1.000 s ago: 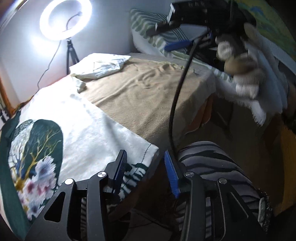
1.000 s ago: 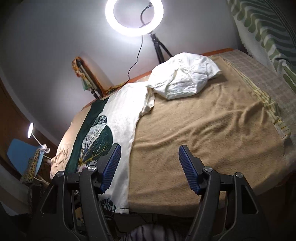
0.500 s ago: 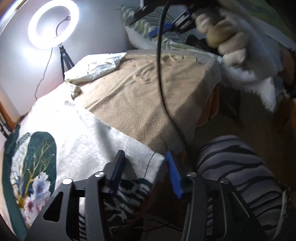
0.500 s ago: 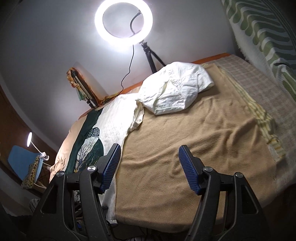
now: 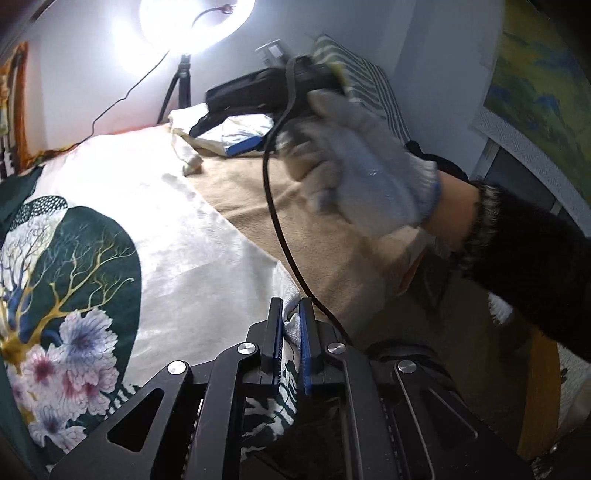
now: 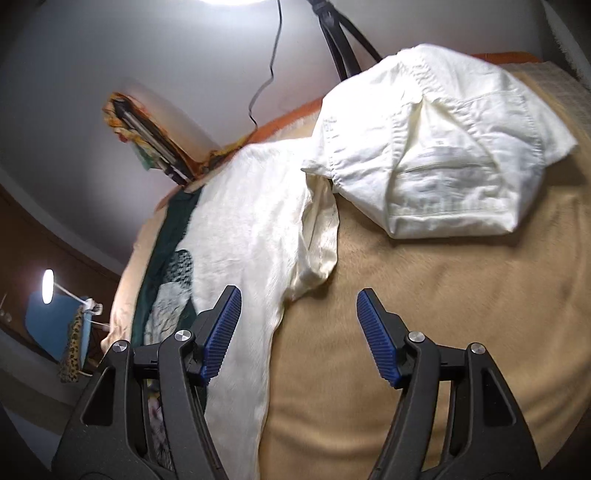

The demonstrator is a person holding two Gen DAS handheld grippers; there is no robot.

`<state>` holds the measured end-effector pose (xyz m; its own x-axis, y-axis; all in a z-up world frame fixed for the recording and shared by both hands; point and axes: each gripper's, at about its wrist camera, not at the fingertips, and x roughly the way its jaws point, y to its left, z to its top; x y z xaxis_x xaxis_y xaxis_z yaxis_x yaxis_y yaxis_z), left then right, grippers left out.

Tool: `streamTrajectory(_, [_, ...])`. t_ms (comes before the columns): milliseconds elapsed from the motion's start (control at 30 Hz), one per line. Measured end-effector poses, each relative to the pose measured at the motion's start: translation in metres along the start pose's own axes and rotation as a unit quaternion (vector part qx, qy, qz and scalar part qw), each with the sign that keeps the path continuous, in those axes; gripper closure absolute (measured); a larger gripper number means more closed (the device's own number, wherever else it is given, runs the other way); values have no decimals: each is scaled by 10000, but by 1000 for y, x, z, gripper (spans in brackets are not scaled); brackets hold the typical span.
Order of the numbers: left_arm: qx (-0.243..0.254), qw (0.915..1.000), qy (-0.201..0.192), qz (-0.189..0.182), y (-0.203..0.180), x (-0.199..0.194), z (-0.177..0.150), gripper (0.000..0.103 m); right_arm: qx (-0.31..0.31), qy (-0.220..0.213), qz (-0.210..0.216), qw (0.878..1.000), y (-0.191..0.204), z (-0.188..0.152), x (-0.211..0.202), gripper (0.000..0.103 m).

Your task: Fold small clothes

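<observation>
A white garment with a dark green floral print point(image 5: 147, 236) lies spread on the bed's tan blanket point(image 5: 332, 236). My left gripper point(image 5: 291, 328) is shut on the near corner of this printed garment at the bed's front edge. My right gripper point(image 6: 297, 317) is open and empty, hovering over the printed garment's far corner point(image 6: 317, 236), which is bunched up. It shows in the left wrist view point(image 5: 236, 136), held by a gloved hand point(image 5: 362, 173). A crumpled white garment point(image 6: 443, 155) lies at the far end of the bed.
A ring light on a tripod point(image 5: 184, 29) stands behind the bed, with its cable trailing down. A green striped pillow point(image 5: 373, 92) leans at the far right. A black cable point(image 5: 277, 229) hangs from the right gripper across the blanket. A small lamp point(image 6: 48, 291) glows at far left.
My left gripper closed on the printed garment's near corner. My right gripper moved forward and down toward the garment's far corner and the white bundle.
</observation>
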<state>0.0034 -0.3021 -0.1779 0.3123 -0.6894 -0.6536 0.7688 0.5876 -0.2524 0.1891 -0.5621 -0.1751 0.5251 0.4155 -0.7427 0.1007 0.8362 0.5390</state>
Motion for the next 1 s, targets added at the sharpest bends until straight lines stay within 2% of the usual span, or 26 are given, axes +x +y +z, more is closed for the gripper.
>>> streamTrajectory(133, [-196, 9998, -37, -77, 6, -6, -4, 97, 130, 158, -136, 9997, 0, 9, 25, 36])
streamTrajectory(200, [-323, 9994, -65, -125, 11, -10, -5, 97, 107, 197, -200, 9995, 3, 11, 33, 45])
streamTrajectory(300, [-448, 9988, -65, -158, 16, -11, -8, 97, 94, 268, -426, 9987, 8, 13, 45, 69])
streamTrajectory(333, [-473, 9987, -66, -161, 16, -12, -9, 97, 102, 282, -466, 9985, 9, 15, 47, 84])
streamTrajectory(367, [-483, 9987, -73, -155, 16, -13, -10, 97, 114, 281, -529, 9981, 11, 17, 48, 93])
streamTrajectory(467, [-545, 9983, -130, -158, 17, -20, -12, 98, 16, 137, -605, 9981, 27, 22, 43, 97])
streamTrajectory(800, [-963, 9944, -427, 28, 48, -60, -27, 98, -1060, -118, -907, 9901, 134, 50, 36, 99])
streamTrajectory(900, [-1151, 9922, -466, 55, 59, -62, -25, 98, -1150, -190, -1008, 9881, 147, 48, 34, 99])
streamTrajectory(933, [-1193, 9917, -483, 36, 61, -62, -25, 98, -1062, -191, -1071, 9884, 141, 47, 32, 95])
streamTrajectory(967, [-1179, 9917, -505, 40, 61, -62, -26, 98, -892, -125, -1140, 9894, 131, 44, 30, 72])
streamTrajectory(1000, [-1133, 9922, -520, 55, 61, -62, -24, 98, -616, -80, -1197, 9909, 117, 38, 28, 53])
